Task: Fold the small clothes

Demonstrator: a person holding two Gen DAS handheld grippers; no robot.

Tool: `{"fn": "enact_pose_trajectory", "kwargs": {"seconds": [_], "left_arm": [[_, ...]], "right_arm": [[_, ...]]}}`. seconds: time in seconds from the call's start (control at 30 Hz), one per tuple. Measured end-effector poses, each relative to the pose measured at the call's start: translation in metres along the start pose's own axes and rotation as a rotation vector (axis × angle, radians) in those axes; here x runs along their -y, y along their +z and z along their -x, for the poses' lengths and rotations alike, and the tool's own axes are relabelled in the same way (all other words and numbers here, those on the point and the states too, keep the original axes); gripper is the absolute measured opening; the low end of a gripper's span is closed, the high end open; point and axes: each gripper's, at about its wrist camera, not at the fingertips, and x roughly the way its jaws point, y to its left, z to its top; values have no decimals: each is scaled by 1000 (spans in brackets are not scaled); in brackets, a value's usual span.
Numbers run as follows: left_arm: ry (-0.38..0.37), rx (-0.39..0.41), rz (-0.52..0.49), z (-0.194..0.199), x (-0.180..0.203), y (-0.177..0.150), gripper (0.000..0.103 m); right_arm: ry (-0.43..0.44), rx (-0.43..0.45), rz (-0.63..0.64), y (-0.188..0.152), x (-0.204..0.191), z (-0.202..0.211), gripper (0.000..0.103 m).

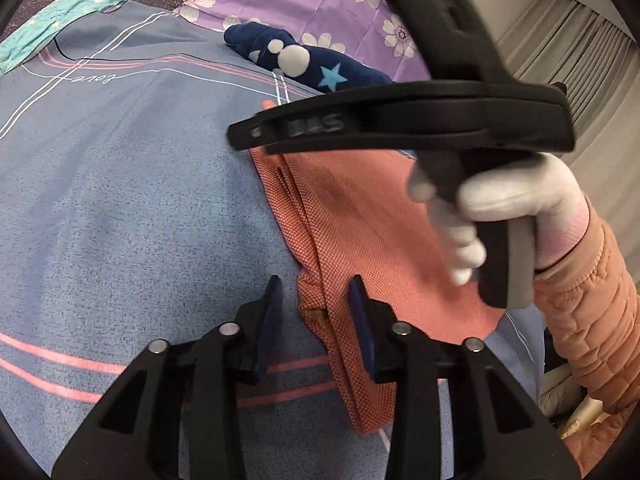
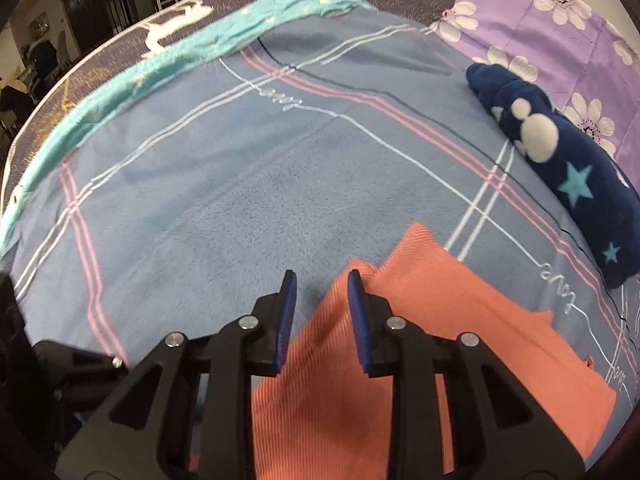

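A small salmon-pink garment lies partly folded on the blue plaid bedsheet. My left gripper is open, its jaws straddling the garment's near left folded edge, just above it. The right gripper's body crosses the left wrist view above the garment, held by a white-gloved hand. In the right wrist view the same garment lies under my right gripper, which is open, its right finger over the garment's far corner. Neither gripper holds cloth.
A folded navy fleece item with white dots and blue stars lies at the sheet's far right. A purple floral quilt lies behind it. A teal cloth runs along the far left edge. Curtains hang at right.
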Motion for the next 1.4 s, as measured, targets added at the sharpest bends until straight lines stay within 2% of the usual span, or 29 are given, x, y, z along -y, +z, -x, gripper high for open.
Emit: {"fn": "enact_pose_trajectory", "kwargs": {"seconds": [0.03,0.1,0.13,0.2,0.3,0.4,0.5,0.63,0.8,1.0,1.07,1.1,1.17,1.2,1.3,1.4], "left_arm": [[-11,-6,3,-3,0,1,21],[-23,-14,14,-4,-2,0,17],[-29,-13,22,-3,-3,0,13],[-45,-11,51,0,-6,-2,11],[-63,4,70,5,-9,-5,10],[-66,24,83,8,-14,-2,11],[-60,14,83,6,-16,2,12],[-52,12,74,6,-17,5,18],[-40,33,100,8,-25,8,19],[-94,-26,17,-5,-10,12,22],[-88,-34,-6,-7,-5,11,24],[-76,-36,-7,-8,-4,11,24],[-41,-40,-4,-8,-3,11,8],[-30,-42,0,-8,-3,10,6],[-9,-34,55,-2,-6,5,5],[-35,-17,99,3,-15,-3,4]], "right_arm": [[-18,-11,9,1,-1,-4,28],[-64,-32,23,1,-3,-13,25],[-67,-32,21,2,-3,-15,21],[-99,-15,11,4,1,-11,2],[-49,40,-34,5,10,2,2],[-10,56,-61,6,17,10,2],[11,66,-77,6,21,15,2],[31,79,-90,5,23,20,2],[42,94,-99,3,25,27,2],[55,93,-105,3,26,27,2],[59,95,-104,3,26,27,2],[60,98,-104,3,26,27,2],[58,116,-118,3,28,30,2],[59,125,-126,3,29,31,2],[64,155,-159,4,33,32,1],[87,144,-187,1,35,28,1]]}}
